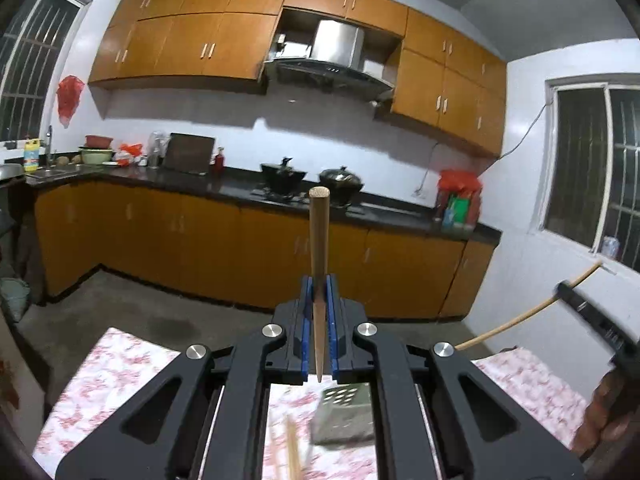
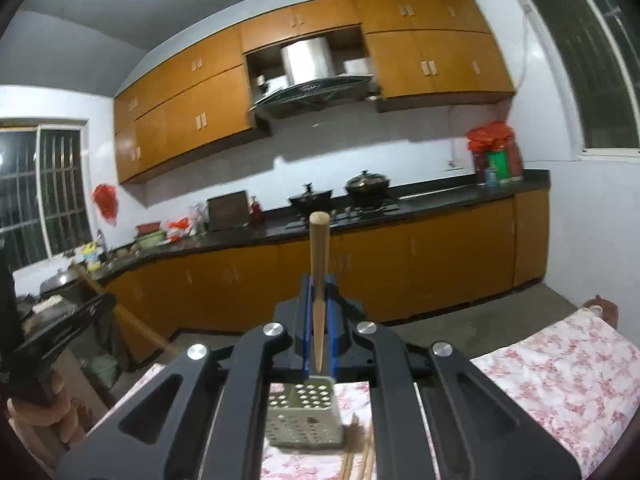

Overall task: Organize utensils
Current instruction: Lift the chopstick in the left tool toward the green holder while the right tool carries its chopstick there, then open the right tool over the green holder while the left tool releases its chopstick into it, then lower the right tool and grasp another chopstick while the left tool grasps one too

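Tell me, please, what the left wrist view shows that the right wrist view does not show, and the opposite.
Only the left wrist view: the right gripper at its right edge, holding a second chopstick.
Only the right wrist view: the perforated holder seen sharply, and fingers on a handle at the left edge.
Both: a wooden chopstick clamped between shut blue pads, the flowered tablecloth, more chopsticks lying on it.

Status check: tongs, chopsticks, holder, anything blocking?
Left tongs shut on a chopstick. Right tongs shut on another chopstick. Perforated holder below on floral cloth, spare chopsticks beside it. Nothing blocking.
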`<state>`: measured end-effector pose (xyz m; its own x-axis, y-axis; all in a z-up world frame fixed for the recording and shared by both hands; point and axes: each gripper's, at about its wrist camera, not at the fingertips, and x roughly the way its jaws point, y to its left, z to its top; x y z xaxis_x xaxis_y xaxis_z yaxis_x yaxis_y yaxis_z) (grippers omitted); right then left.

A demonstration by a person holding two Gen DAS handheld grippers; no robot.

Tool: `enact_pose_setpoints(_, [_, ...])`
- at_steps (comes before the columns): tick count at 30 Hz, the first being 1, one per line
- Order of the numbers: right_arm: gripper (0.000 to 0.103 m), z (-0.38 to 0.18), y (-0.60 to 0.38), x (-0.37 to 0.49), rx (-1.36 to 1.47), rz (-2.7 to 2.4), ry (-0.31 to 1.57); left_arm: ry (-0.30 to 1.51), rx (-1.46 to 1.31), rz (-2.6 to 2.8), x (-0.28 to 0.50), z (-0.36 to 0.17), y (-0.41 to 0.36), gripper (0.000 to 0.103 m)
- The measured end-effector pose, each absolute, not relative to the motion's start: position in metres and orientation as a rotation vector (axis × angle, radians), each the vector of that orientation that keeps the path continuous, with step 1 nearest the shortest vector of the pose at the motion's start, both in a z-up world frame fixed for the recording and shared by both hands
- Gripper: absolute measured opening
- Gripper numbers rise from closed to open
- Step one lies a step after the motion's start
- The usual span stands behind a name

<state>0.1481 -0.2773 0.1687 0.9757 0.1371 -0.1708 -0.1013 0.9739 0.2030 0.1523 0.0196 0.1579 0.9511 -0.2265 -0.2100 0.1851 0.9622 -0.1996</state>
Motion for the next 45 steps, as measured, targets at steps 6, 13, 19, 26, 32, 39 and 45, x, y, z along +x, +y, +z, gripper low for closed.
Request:
enact_pose_setpoints(6, [0.008,0.146,-0.257,0.174,0.178,0.146,0.289,0.276,-0.193,-0.268,0.166,0.131,-0.001,0.007])
enact_pose_setpoints(13, [0.008,0.110,-0.250,0.209,0.201,0.131,0.405,0.380,-0.191,-0.260,0.196,0.092,-0.016,0.007])
enact_pose_setpoints(19, [0.015,0.095,-0.250,0.218,0.206,0.134,0.442,0.423,-0.200,-0.264,0.198,0.085,-0.014,0.009])
enact_pose_setpoints(26, [0.026,0.112,-0.261,0.198,0.223,0.116,0.375,0.379,-0.226,-0.251,0.188,0.097,-0.005,0.038])
enact_pose_setpoints(32, [0.033,0.110,-0.293,0.170,0.250,0.018,0.342,0.330,-0.284,-0.226,0.167,0.107,0.021,0.041])
enact_pose_setpoints(39, [0.032,0.009,-0.319,0.182,0.281,-0.077,0.632,0.467,-0.241,-0.048,0.153,0.055,0.052,0.047])
enact_pose_setpoints(45, [0.022,-0.076,-0.289,0.176,0.227,0.014,0.837,0.683,-0.184,-0.009,0.157,-0.019,0.056,0.047])
